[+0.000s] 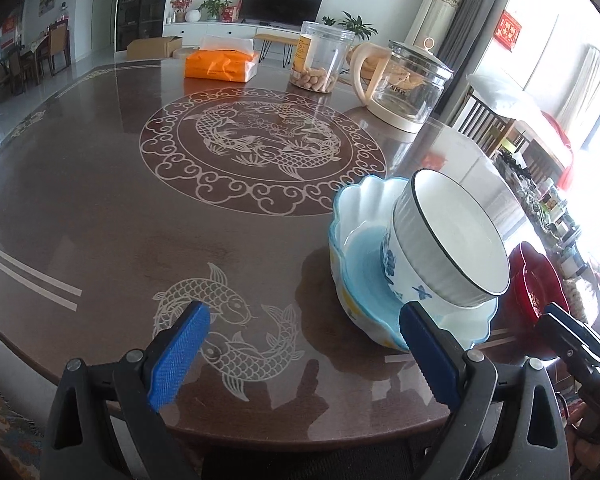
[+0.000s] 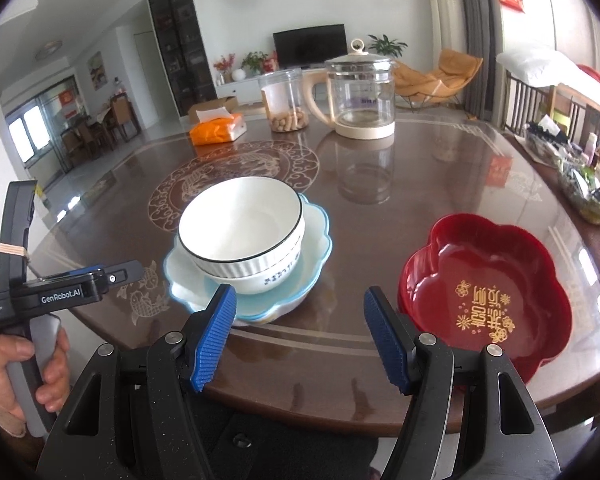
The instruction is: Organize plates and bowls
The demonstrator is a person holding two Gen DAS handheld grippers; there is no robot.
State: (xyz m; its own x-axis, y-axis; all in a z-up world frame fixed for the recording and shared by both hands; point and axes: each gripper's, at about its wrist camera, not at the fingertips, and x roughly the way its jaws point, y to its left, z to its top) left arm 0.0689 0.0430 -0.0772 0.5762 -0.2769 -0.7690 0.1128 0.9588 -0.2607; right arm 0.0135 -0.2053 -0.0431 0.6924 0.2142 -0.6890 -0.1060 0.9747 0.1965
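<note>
A stack stands near the table's front edge: a white bowl with a dark rim point(image 2: 242, 230) nested in a second white bowl with blue print point(image 2: 260, 280), inside a scalloped light-blue dish point(image 2: 316, 236). In the left wrist view the same white bowl point(image 1: 456, 232) leans in the blue dish point(image 1: 360, 216). A red flower-shaped plate point(image 2: 488, 288) with gold characters lies to the right of the stack. My left gripper point(image 1: 304, 348) is open, empty, left of the stack. My right gripper point(image 2: 300, 328) is open, empty, between stack and red plate point(image 1: 532, 284).
Further back on the dark patterned table point(image 2: 360, 216) stand a glass kettle point(image 2: 360, 92), a clear jar of peanuts point(image 2: 286, 100) and an orange tissue pack point(image 2: 218, 128). A cluttered side shelf point(image 2: 580, 168) runs along the right. A hand point(image 2: 24, 364) grips the left tool's handle.
</note>
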